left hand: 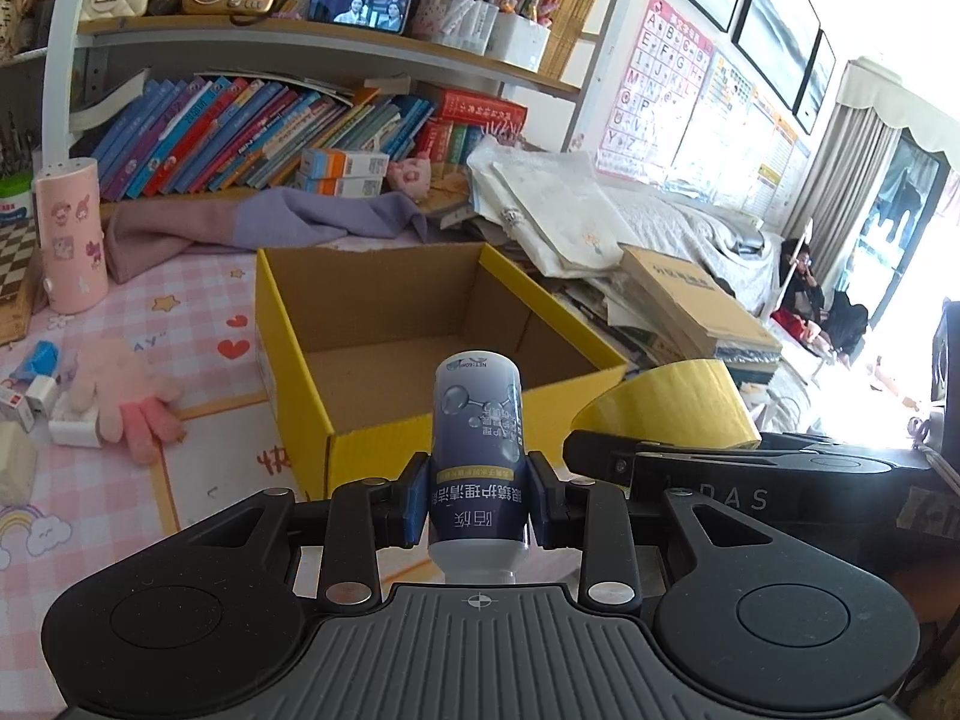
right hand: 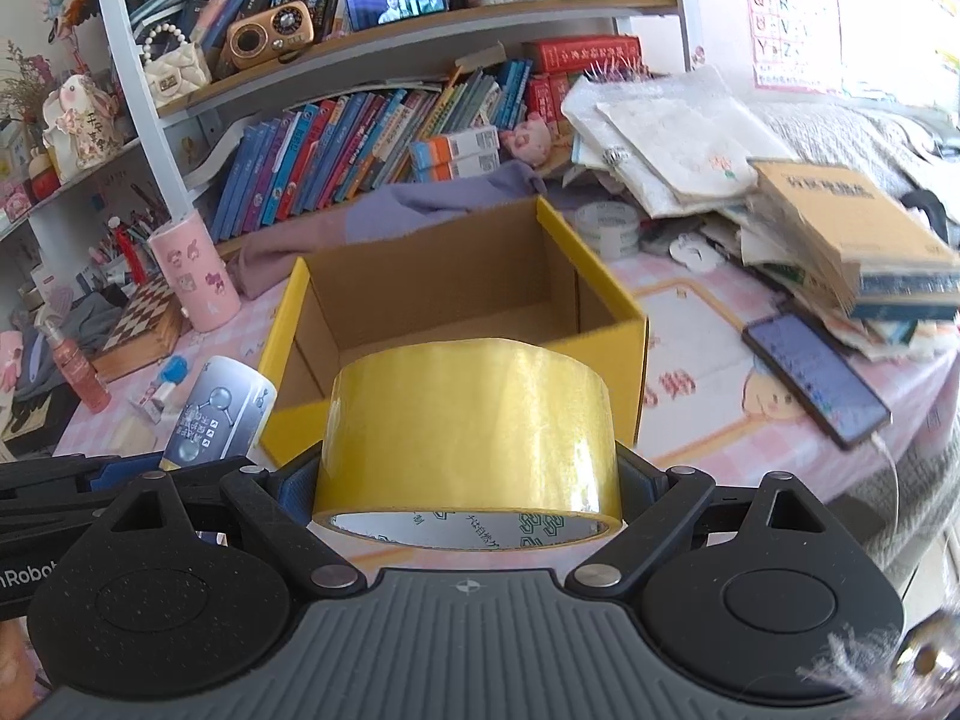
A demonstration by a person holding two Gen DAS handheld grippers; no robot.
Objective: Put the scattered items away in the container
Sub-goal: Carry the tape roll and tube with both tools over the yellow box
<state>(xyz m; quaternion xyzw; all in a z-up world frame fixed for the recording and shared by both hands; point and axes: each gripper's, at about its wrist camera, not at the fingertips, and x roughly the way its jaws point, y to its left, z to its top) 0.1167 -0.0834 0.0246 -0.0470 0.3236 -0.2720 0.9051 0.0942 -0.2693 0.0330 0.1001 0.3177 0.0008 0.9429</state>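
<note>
Nearest in the left wrist view, the left hand-held gripper (left hand: 478,501) has its blue pads pressed narrowly against the sides of a small bottle (left hand: 478,456). The bottle is a smooth, rounded plastic cylinder with a glossy navy-and-white label showing a molecule drawing. Its long axis runs away from the camera and upward, the white capped end toward the camera and the rounded base, printed "NET:60ml", pointing at the box. The Chinese label text reads upside down.

In the right wrist view, the right hand-held gripper (right hand: 468,480) stands wide, its blue-lined fingers clamped on the outer wall of a roll of tape (right hand: 468,426). The roll is a broad ring of shiny, translucent yellow film on a white card core printed with green Chinese characters. The ring's axis points roughly up and away, with the open core facing the camera from below. The other tool's black body carries the letters "DAS".

Both held items hang just in front of the near wall of the cardboard box (left hand: 300,276). It is an open rectangular carton, yellow outside and plain brown corrugated board inside. It sits on the desk (left hand: 198,420), which is covered with a pink checked mat of hearts and stars.

Beyond, a mauve cloth (left hand: 240,228) lies crumpled below shelves of leaning books (left hand: 240,132).
</note>
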